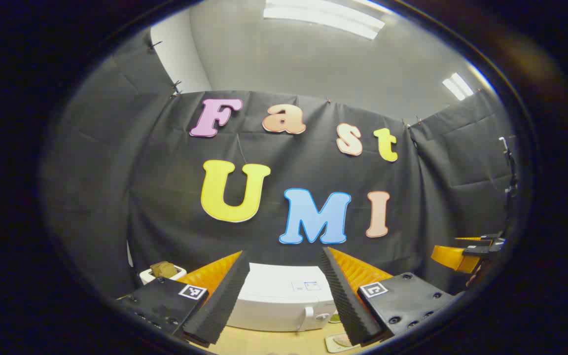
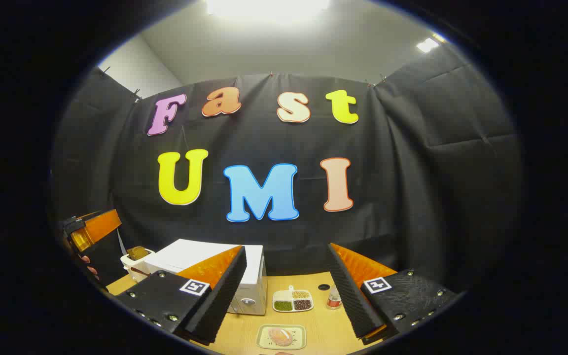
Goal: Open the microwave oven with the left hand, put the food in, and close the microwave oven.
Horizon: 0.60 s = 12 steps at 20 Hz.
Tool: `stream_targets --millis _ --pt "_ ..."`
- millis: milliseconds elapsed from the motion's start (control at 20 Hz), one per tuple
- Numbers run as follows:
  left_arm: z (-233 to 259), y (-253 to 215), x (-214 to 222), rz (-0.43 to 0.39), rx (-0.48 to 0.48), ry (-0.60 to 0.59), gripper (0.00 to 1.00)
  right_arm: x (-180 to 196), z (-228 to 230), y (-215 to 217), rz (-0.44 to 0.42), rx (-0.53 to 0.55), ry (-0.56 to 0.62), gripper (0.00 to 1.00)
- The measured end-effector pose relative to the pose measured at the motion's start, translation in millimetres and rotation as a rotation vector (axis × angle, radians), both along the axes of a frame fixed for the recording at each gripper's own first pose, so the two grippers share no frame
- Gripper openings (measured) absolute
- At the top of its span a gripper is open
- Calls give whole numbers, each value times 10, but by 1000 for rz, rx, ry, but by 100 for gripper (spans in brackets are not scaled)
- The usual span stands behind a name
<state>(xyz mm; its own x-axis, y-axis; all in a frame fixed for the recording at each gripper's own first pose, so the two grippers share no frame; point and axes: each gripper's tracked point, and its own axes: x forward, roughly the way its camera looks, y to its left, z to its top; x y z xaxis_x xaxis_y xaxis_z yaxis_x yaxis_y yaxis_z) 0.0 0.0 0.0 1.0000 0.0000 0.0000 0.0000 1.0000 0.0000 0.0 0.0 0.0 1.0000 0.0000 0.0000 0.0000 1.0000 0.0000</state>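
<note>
Behind the wooden table (image 2: 323, 325), near its back edge: a divided dish (image 2: 292, 301) of green, tan and dark grains, a small bottle (image 2: 334, 299) just right of it, a dark round disc (image 2: 324, 286) beyond. At far left, a toaster (image 2: 136, 260) holding bread.

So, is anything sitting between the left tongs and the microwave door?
Nothing visible. In the left gripper view the open left tongs frame the closed microwave straight ahead, with bare table between. The food plate and divided dish lie off to the door's side, in front of the right tongs.
</note>
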Motion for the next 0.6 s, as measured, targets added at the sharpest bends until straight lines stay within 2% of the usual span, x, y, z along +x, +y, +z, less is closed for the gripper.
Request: stream_targets --millis 350,600 --pt "92 116 -64 40 6 -15 95 2 -38 33 43 17 12 98" --pt "123 166 -141 11 38 -17 97 -71 19 12 -3 25 -6 98"
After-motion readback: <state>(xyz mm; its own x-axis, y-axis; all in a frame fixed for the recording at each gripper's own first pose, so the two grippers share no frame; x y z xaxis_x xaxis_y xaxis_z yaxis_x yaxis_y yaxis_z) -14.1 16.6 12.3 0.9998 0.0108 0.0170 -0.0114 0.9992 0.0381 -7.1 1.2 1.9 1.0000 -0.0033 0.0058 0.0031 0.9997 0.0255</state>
